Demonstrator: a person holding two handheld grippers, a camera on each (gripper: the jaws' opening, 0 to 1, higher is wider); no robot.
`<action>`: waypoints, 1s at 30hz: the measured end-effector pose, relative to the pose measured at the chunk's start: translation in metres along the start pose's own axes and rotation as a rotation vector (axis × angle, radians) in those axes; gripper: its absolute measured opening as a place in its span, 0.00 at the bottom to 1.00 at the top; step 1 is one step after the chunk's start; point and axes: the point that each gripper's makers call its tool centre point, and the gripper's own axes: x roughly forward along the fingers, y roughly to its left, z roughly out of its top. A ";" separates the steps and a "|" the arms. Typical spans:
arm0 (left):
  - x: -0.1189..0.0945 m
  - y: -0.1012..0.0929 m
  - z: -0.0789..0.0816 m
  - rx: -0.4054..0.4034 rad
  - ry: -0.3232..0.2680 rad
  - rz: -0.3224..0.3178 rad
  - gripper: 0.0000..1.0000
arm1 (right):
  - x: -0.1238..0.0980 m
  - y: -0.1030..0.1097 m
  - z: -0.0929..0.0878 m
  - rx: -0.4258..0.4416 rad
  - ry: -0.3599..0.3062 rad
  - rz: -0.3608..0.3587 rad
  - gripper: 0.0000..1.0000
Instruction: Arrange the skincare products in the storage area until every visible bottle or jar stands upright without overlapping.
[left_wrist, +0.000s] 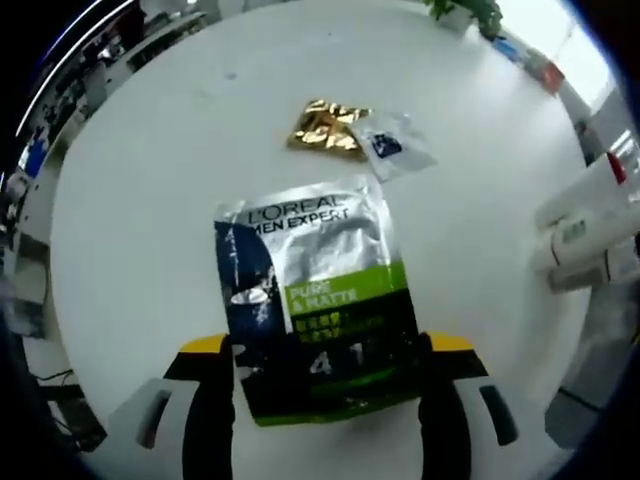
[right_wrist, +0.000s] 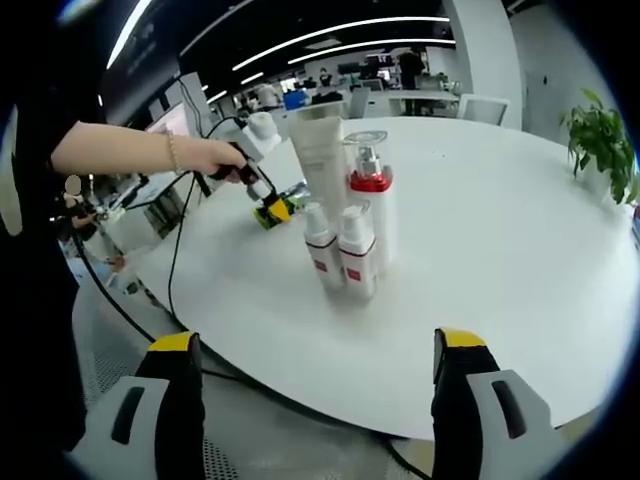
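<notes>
The round white table (left_wrist: 140, 200) carries everything here, and the two views split the scene between them. The left gripper view looks straight down on flat packets; the right gripper view looks across the tabletop at the standing bottles, with an office of desks and ceiling light strips behind.

In the right gripper view a person's hand (right_wrist: 205, 157) holds the left gripper (right_wrist: 268, 207) low at the far edge of the table, a cable trailing from it over the rim. Near the middle stands a tight upright cluster: a tall white tube (right_wrist: 320, 150) at the back, a clear pump bottle (right_wrist: 370, 195) with a red collar beside it, and two small white bottles (right_wrist: 340, 250) with red labels in front, touching each other. A potted plant (right_wrist: 600, 140) sits at the right edge.

The left gripper view shows the L'Oréal Men Expert sachet (left_wrist: 315, 290) lying flat, its lower end between the left gripper's jaws — they stand wide at either edge of it, whether pressing on it I cannot tell. Beyond it lie a crumpled gold sachet (left_wrist: 325, 125) and a small white sachet (left_wrist: 390, 145), overlapping at one corner.

The right gripper (right_wrist: 320, 400) hangs off the near table edge, jaws spread wide — nothing between them.
</notes>
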 end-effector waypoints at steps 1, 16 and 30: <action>0.000 0.000 0.000 0.001 -0.002 0.000 0.69 | 0.000 0.000 0.000 0.000 0.000 0.001 0.95; 0.003 0.004 0.002 0.006 -0.033 -0.008 0.29 | 0.000 0.000 0.001 -0.003 -0.001 -0.006 0.95; -0.008 0.003 0.000 -0.047 -0.080 -0.024 0.10 | 0.000 0.001 0.002 -0.011 -0.009 -0.001 0.95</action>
